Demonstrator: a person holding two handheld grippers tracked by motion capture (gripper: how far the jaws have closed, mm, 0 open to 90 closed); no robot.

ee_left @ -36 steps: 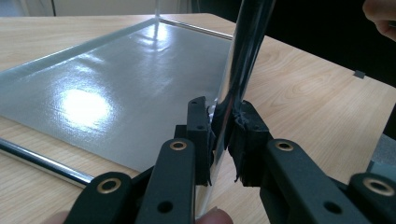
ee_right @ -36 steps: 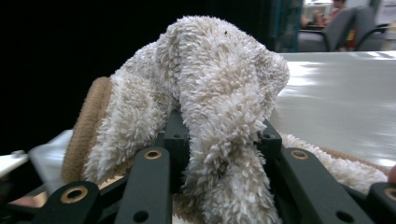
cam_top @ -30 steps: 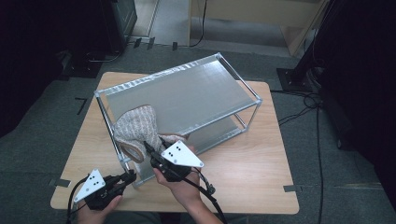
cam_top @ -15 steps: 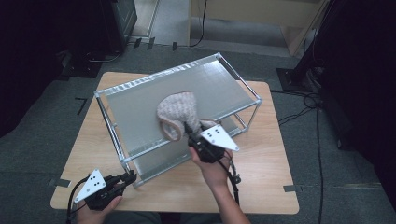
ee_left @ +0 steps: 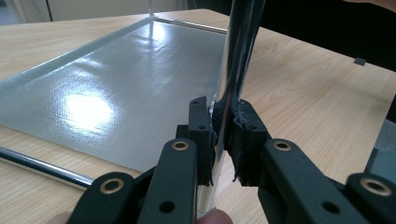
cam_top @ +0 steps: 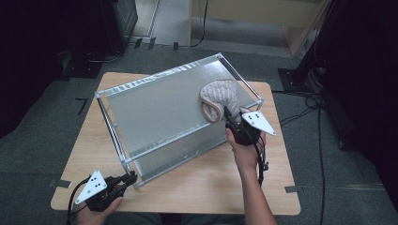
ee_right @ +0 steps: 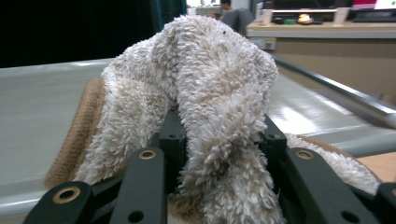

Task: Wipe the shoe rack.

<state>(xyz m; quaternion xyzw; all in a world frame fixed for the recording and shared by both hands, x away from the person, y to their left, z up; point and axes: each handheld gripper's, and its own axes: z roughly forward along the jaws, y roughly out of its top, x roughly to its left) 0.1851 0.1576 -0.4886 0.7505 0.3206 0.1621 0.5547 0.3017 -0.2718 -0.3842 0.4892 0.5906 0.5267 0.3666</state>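
Observation:
A fluffy beige cloth (cam_top: 219,96) with a tan hem lies bunched at the right end of the rack's top shelf (cam_top: 159,112). My right gripper (cam_top: 227,117) is shut on it from the near side. In the right gripper view the cloth (ee_right: 210,93) bulges up between the jaws of the right gripper (ee_right: 219,130) and drapes over them. At the rack's near left corner my left gripper (cam_top: 132,177) is shut on the chrome corner post (ee_left: 238,56). The pads of the left gripper (ee_left: 222,123) press the post just above the table.
The two-tier metal rack stands askew on a wooden table (cam_top: 211,183). Its lower shelf (ee_left: 116,93) is a glossy grey sheet framed by chrome rails. Cables run over the floor at the right, and dark furniture stands around the table.
My right gripper has carried the cloth from the near left part of the top shelf across to its right end. The left gripper has stayed on the corner post.

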